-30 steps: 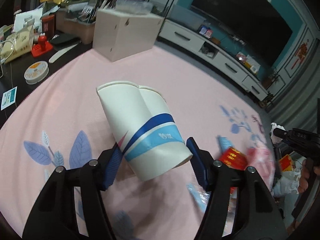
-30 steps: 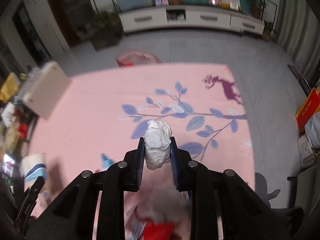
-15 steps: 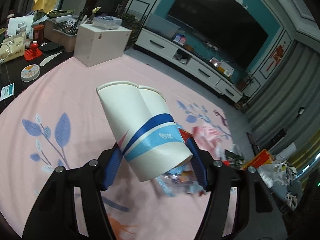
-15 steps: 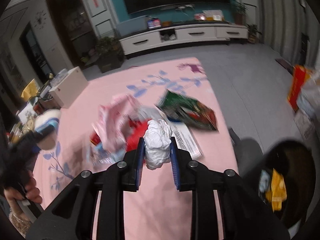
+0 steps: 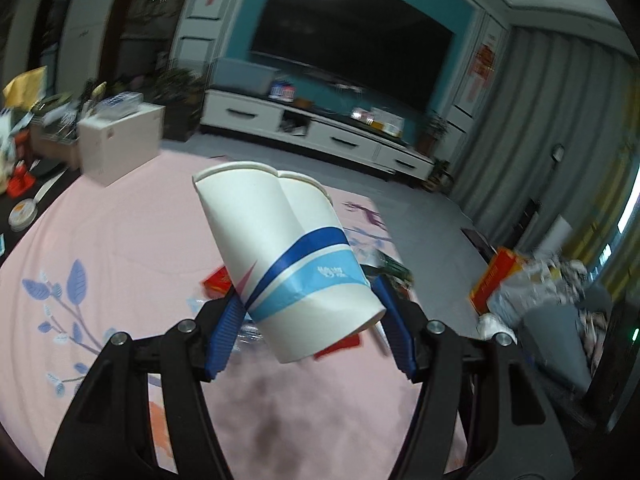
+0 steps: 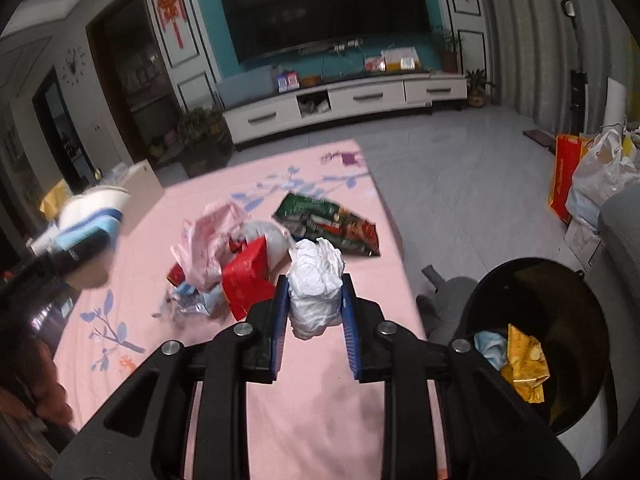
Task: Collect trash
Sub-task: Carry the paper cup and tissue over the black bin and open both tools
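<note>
Writing: the paper cup [image 5: 288, 258] carries small pale characters on its light-blue band, too small to read. The green and red snack bag [image 6: 328, 224] has print on it, blurred. No other label can be made out.

Paper cup: white, with a dark-blue stripe above a light-blue band and a thin red streak. The wall is creased lengthwise, so the rim is pinched into two lobes. It tilts, rim up and away, base toward the camera. The left gripper [image 5: 306, 330] has its blue pads pressed against the lower sides of the cup and holds it above the pink tablecloth [image 5: 120, 240].

Tissue wad [image 6: 316, 288]: white, crumpled, upright between the blue pads of the right gripper [image 6: 314, 320], which is clamped narrowly on it, over the near part of the cloth.

Heap on the cloth, right wrist view: pink plastic bag [image 6: 206, 240], red packet [image 6: 246, 280], the snack bag just beyond, and clear wrapper scraps at the left edge of the heap.

Black bin [image 6: 536, 336]: on the floor beside the table's right edge, mouth open, holding a yellow wrapper [image 6: 524, 364] and something pale blue.

Change from half a second ago: the left camera has tipped upward, showing more of the television [image 5: 348, 36] and white cabinet [image 5: 320, 132]. In the right view the bin has moved further into frame. Both grips are unchanged.
</note>
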